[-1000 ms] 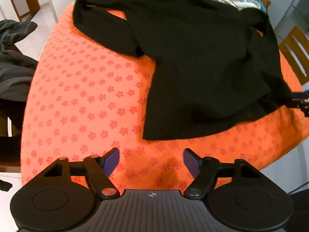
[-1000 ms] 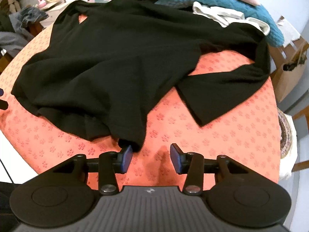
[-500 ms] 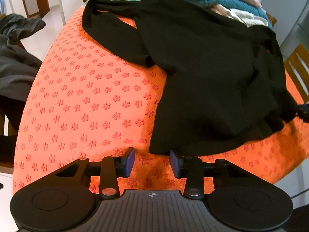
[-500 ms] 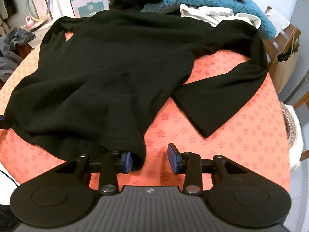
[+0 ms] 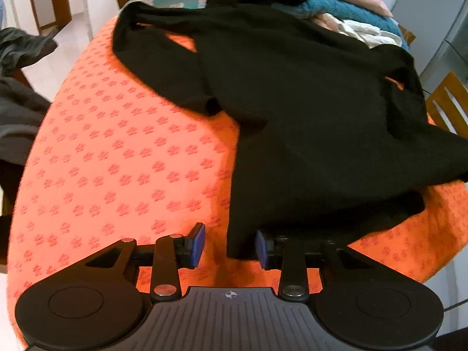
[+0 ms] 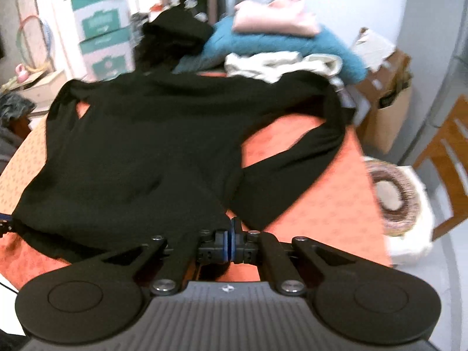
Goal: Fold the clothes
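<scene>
A black long-sleeved top (image 5: 292,111) lies spread over the round table with the orange flowered cloth (image 5: 111,158). Its near left hem corner (image 5: 239,245) sits between the blue pads of my left gripper (image 5: 229,245), whose jaws stand apart around it. In the right wrist view the same black top (image 6: 140,158) fills the middle, one sleeve (image 6: 292,169) bent across the cloth. My right gripper (image 6: 229,242) is shut on the top's near right hem corner, pads pressed together on the fabric.
A pile of clothes stands at the table's far side: teal knit (image 6: 280,44), pink garment (image 6: 278,17), cream garment (image 6: 278,61), dark garment (image 6: 175,32). Wooden chairs (image 5: 447,102) stand to the right, a woven basket (image 6: 392,196) and boxes (image 6: 102,26) beyond.
Both grippers moved forward onto the hem corners. The left jaws narrowed around its corner. The right gripper went from open to shut on the hem and lifted it slightly.
</scene>
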